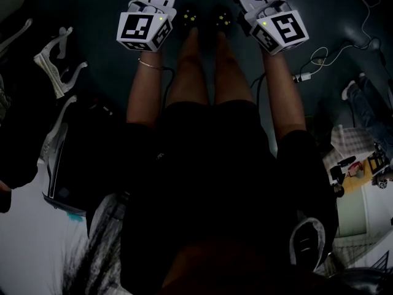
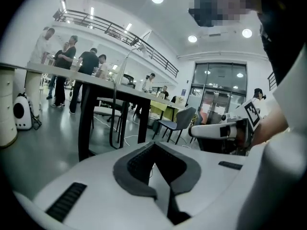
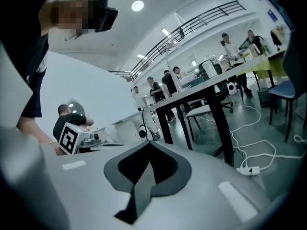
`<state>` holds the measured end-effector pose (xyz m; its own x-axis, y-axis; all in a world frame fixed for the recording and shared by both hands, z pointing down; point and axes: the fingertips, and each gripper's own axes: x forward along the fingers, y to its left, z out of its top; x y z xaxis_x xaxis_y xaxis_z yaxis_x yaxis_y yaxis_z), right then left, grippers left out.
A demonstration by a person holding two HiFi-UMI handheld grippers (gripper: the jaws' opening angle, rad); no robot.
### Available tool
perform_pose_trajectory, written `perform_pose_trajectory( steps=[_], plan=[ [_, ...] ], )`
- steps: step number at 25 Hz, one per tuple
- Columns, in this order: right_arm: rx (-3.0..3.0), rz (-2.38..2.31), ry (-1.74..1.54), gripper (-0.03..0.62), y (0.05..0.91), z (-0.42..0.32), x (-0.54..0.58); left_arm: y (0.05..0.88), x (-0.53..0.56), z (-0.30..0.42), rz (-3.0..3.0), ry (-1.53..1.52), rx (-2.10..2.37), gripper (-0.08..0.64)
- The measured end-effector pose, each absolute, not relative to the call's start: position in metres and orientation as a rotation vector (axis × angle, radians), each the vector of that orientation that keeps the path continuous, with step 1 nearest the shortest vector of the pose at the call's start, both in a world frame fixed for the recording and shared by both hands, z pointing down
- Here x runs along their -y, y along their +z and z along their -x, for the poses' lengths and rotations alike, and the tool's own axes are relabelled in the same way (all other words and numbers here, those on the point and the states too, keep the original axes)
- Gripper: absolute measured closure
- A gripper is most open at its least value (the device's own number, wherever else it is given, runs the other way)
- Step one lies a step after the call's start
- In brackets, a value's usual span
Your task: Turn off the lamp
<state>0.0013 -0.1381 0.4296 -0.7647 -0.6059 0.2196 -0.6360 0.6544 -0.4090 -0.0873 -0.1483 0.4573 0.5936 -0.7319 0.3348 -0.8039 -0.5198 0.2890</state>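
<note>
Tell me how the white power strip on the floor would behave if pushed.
The power strip looks small and flat, so it would probably slide on the smooth grey floor rather than tip or roll. Its white cable lies in loose loops, so it is likely floppy and would trail behind without resisting much.

Inspection finding: I can read no text, number, brand name or sign in any view. My left marker cube (image 1: 143, 31) and my right marker cube (image 1: 281, 31) carry only black-and-white square code patterns, not lettering. The same kind of pattern shows on the cubes in both gripper views. Any print farther off in the room is too small or blurred to read.
</note>
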Motion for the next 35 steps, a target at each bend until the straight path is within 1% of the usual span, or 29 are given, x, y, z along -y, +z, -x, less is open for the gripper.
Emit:
perform_pose_trajectory(
  steps=[4, 9, 15, 18, 23, 29, 32, 35],
  plan=[
    [2.833, -1.124, 0.848, 0.591, 0.412, -0.001, 0.139, 0.435, 0.146, 0.090, -2.421, 0.214, 1.221, 0.554],
    [2.824, -1.137, 0.794, 0.591, 0.378, 0.001, 0.135, 0.393, 0.139, 0.088, -2.459, 0.217, 1.185, 0.554],
    [2.820, -1.108, 0.812, 0.591, 0.371, 0.007, 0.132, 0.377, 0.137, 0.073, -2.470, 0.224, 1.144, 0.554],
    [2.803, -1.121, 0.793, 0.591, 0.352, 0.005, 0.125, 0.350, 0.135, 0.072, -2.500, 0.192, 1.139, 0.554],
    [2.823, -1.101, 0.744, 0.591, 0.311, 0.014, 0.113, 0.303, 0.136, 0.083, -2.527, 0.191, 1.139, 0.554],
    [2.873, -1.080, 0.772, 0.591, 0.281, 0.027, 0.106, 0.273, 0.132, 0.097, -2.525, 0.191, 1.137, 0.554],
    [2.901, -1.098, 0.823, 0.591, 0.265, 0.030, 0.103, 0.255, 0.128, 0.108, -2.491, 0.136, 1.163, 0.554],
    [2.916, -1.077, 0.776, 0.591, 0.253, 0.039, 0.099, 0.242, 0.124, 0.126, -2.466, 0.100, 1.211, 0.554]
  ],
)
